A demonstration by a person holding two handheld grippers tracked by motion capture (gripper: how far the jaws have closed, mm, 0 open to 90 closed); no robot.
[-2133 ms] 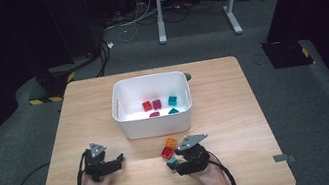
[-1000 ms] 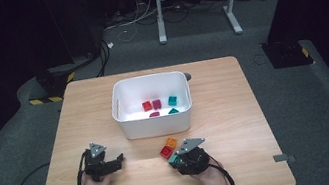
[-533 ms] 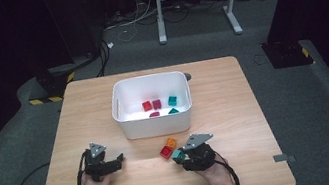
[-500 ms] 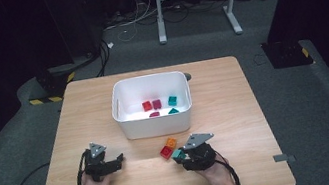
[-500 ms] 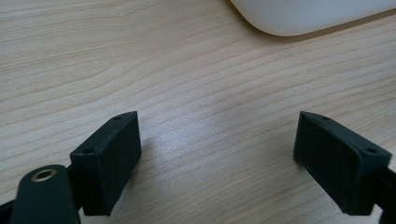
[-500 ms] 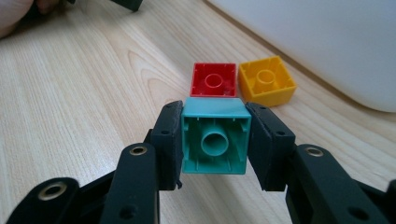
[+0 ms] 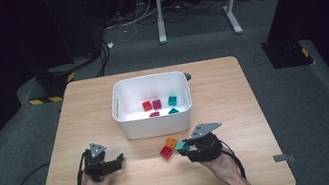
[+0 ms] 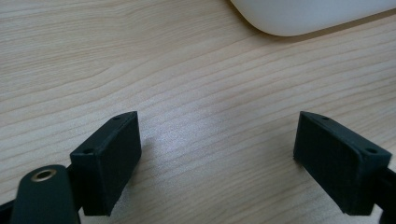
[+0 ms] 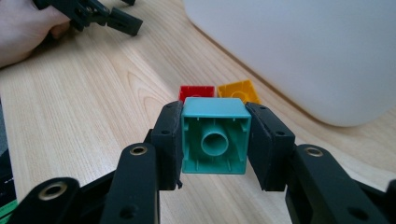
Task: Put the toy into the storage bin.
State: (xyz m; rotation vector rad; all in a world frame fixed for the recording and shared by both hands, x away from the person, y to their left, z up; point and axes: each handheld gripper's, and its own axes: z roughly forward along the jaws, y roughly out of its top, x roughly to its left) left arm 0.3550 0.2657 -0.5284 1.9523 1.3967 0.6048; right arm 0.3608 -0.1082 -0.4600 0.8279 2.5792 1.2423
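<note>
Now, right gripper (image 9: 215,140): its two black jaws squeeze a teal block (image 9: 215,135) from both sides, with the hollow underside of the block facing the camera.
Teal block: it sits up off the table (image 7: 232,86), in front of the white tub (image 7: 152,105), on the person's side.
Red block (image 7: 166,151): it lies on the table just in front of the tub, close beside the held teal block.
Yellow block (image 7: 171,142): it touches the red block and lies a bit nearer to the tub.
Left gripper (image 8: 219,154): its jaws stand wide apart with bare wood between them; it rests low on the table, in front of the tub's left corner.
Tub: it holds more blocks, red and teal ones, near its back wall.
</note>
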